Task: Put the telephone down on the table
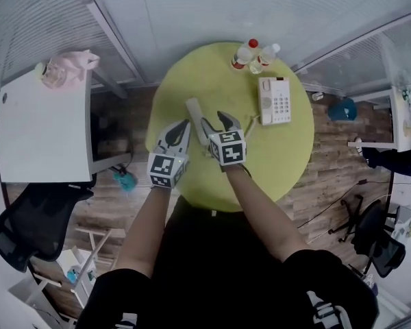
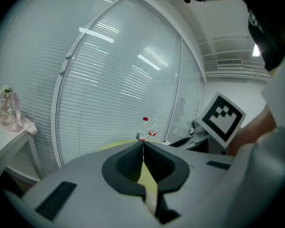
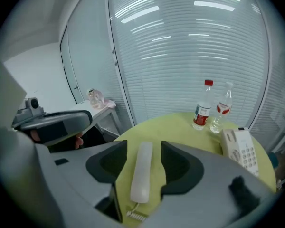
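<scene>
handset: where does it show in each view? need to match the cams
Head view: the handset lies on the table, mid-picture, by the right gripper.
Left gripper view: not in it.
Right gripper view: handset low centre, between the open jaws.
Shared landmark: red-capped bottle, seen in all three.
</scene>
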Motion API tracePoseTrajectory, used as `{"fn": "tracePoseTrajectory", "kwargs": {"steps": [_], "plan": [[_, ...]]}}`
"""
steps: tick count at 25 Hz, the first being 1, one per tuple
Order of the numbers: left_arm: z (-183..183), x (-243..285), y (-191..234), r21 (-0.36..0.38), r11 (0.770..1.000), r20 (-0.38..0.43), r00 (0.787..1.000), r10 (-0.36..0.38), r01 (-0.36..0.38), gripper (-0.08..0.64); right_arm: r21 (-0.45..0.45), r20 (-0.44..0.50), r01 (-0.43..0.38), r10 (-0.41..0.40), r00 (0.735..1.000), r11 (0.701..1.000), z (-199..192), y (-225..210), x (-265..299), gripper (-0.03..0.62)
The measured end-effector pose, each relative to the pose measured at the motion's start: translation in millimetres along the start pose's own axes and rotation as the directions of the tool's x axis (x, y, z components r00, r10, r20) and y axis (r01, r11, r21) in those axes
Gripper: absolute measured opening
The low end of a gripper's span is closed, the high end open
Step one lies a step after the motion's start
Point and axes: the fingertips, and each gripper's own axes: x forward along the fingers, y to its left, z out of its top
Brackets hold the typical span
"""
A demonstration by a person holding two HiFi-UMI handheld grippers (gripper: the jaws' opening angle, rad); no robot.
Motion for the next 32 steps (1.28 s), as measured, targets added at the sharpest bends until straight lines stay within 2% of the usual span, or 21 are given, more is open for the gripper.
{"fn": "tracePoseTrajectory", "kwargs": {"steps": [4, 9, 12, 16, 20, 26, 32], "plan": [[16, -5, -29, 0.043, 0.996, -0.005, 0.997, -0.073, 0.073, 0.014, -0.005, 0.086, -0.008, 0.009, 0.996, 1.0, 17, -8, -50, 0.207], [33, -13, -70, 0.09, 0.982, -0.013, 0.986, -0.168, 0.168, 0.014, -0.051, 0.222, -0.02, 0.03, 0.975, 0.999, 35, -11, -117, 0.064], [46, -18, -92, 0.116, 0.969, -0.012, 0.976, -0.217, 0.217, 0.014, -0.064, 0.314, -0.053, 0.071, 0.947, 0.996, 46, -8, -153, 0.025], [69, -23, -118, 0.131, 0.953, 0.004, 0.962, -0.274, 0.271, 0.014, -0.105, 0.406, -0.071, 0.108, 0.907, 0.992, 59, -4, -193, 0.018], [94, -23, -138, 0.14, 0.942, 0.029, 0.95, -0.311, 0.305, 0.014, -0.143, 0.458, -0.077, 0.135, 0.879, 0.987, 68, -3, -220, 0.018], [111, -21, -157, 0.18, 0.925, 0.035, 0.938, -0.345, 0.334, 0.012, -0.16, 0.502, -0.066, 0.139, 0.854, 0.985, 76, -9, -242, 0.018], [113, -19, -165, 0.187, 0.923, 0.021, 0.938, -0.345, 0.335, 0.012, -0.154, 0.529, -0.066, 0.139, 0.837, 0.986, 80, -15, -251, 0.018]]}}
